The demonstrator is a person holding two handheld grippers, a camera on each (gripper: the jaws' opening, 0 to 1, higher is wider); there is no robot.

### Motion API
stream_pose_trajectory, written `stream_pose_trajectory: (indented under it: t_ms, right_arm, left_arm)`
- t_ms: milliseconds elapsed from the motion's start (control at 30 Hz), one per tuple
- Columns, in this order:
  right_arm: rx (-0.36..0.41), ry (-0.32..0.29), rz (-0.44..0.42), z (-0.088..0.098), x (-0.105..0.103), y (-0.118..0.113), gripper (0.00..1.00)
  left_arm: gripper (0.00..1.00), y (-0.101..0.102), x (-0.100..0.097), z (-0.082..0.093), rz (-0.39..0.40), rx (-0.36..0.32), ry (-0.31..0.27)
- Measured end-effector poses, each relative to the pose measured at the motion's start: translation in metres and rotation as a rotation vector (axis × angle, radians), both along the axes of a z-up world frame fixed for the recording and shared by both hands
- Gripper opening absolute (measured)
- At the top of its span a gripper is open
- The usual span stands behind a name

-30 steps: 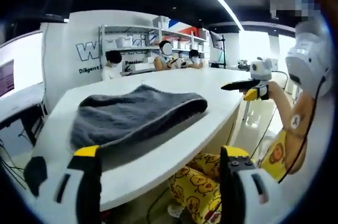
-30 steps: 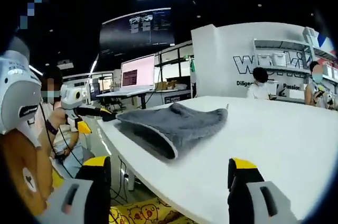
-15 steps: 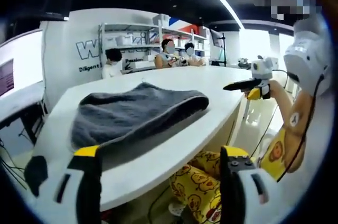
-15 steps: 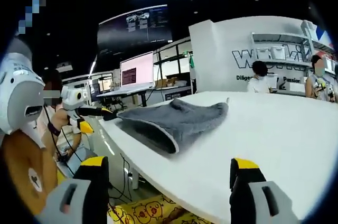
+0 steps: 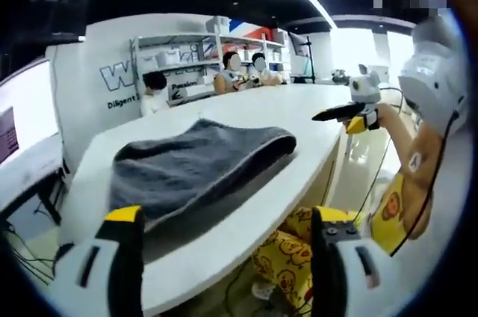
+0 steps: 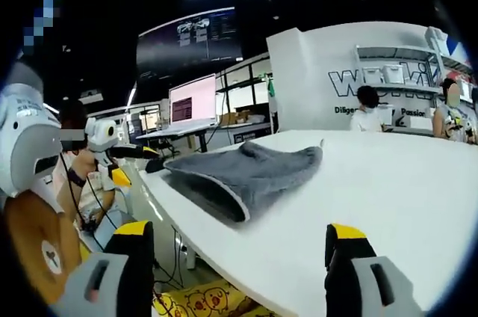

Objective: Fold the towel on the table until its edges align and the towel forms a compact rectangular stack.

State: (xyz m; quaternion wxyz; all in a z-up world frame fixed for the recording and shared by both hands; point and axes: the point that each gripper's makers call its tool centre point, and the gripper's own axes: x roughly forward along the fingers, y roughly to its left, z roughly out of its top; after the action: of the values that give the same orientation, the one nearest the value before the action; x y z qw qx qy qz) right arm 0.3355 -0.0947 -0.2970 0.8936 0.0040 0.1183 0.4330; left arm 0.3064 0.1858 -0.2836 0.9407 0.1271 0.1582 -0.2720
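A dark grey towel (image 5: 190,164) lies folded on the white table (image 5: 246,223), near its front edge; in the right gripper view the towel (image 6: 246,173) sits left of centre. My left gripper (image 5: 224,257) is open, held in the air short of the table edge, nothing between its yellow-tipped jaws. My right gripper (image 6: 235,268) is open too, held off the table. The right gripper (image 5: 345,114) also appears at the right of the left gripper view, hovering by the table edge. The left gripper (image 6: 142,158) appears at the left of the right gripper view, close to the towel's corner.
A person in yellow patterned trousers (image 5: 295,257) stands at the table edge. Other people (image 5: 155,91) sit at the far side before shelves (image 5: 187,59). Monitors (image 6: 194,100) stand on desks beyond the table. White tabletop (image 6: 388,190) stretches right of the towel.
The left gripper view has shifted slightly closer to the table, the towel appearing larger. In the right gripper view the left gripper has edged nearer the towel. The towel has not moved.
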Motion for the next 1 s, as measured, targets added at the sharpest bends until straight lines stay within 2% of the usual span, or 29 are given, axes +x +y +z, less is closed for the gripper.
stream_pose_trajectory:
  t_ms: [233,433,800,1000]
  right_arm:
    - [0.003,0.002,-0.033,0.001,0.002,-0.008,0.99]
    - [-0.051,-0.019,-0.028,0.008,0.01,-0.012,0.99]
    - [-0.145,-0.112,0.08,0.053,0.05,0.009,0.91]
    - [-0.198,-0.146,0.119,0.076,0.074,0.02,0.87]
  left_arm:
    - [0.97,0.01,0.004,-0.006,0.008,0.03,0.028]
    - [0.97,0.026,0.008,0.01,0.025,0.058,0.004]
    - [0.97,0.028,0.007,0.017,0.024,0.076,-0.016]
    - [0.97,0.03,0.018,0.033,-0.023,0.065,-0.017]
